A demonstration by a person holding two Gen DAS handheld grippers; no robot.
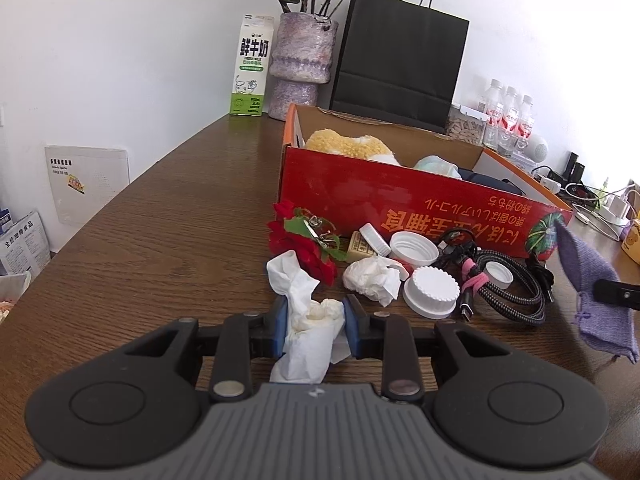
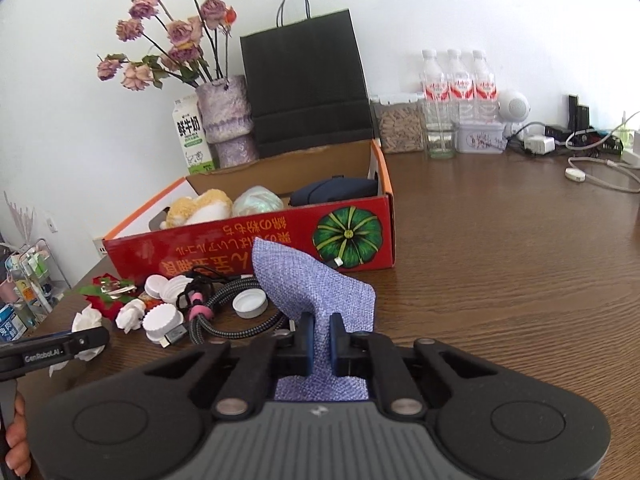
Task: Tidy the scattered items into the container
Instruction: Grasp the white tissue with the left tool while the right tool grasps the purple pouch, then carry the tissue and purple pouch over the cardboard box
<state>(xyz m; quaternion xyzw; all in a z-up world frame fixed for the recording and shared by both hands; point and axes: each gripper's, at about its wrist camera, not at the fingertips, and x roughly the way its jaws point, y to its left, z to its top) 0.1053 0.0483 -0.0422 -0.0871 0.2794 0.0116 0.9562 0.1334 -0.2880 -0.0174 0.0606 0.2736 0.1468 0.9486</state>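
My left gripper (image 1: 315,316) is shut on a crumpled white tissue (image 1: 308,334) just above the wooden table. My right gripper (image 2: 320,338) is shut on a purple knitted cloth (image 2: 316,288), which rises in a peak in front of the red cardboard box (image 2: 280,248). In the left wrist view the same cloth (image 1: 592,296) hangs at the right, with a dark part of the right gripper beside it. The box (image 1: 400,208) holds a yellow plush toy (image 1: 348,144), a pale bundle and a dark pouch. In front of the box lie white lids (image 1: 430,292), a second tissue ball (image 1: 372,276), a braided cable (image 1: 508,280) and a red fabric rose (image 1: 304,244).
A milk carton (image 1: 250,68), a vase of dried flowers (image 1: 300,64) and a black paper bag (image 1: 400,56) stand behind the box against the wall. Water bottles (image 2: 458,80), a jar, a tin and chargers with cords line the back right. Bare wood (image 2: 500,280) lies right of the box.
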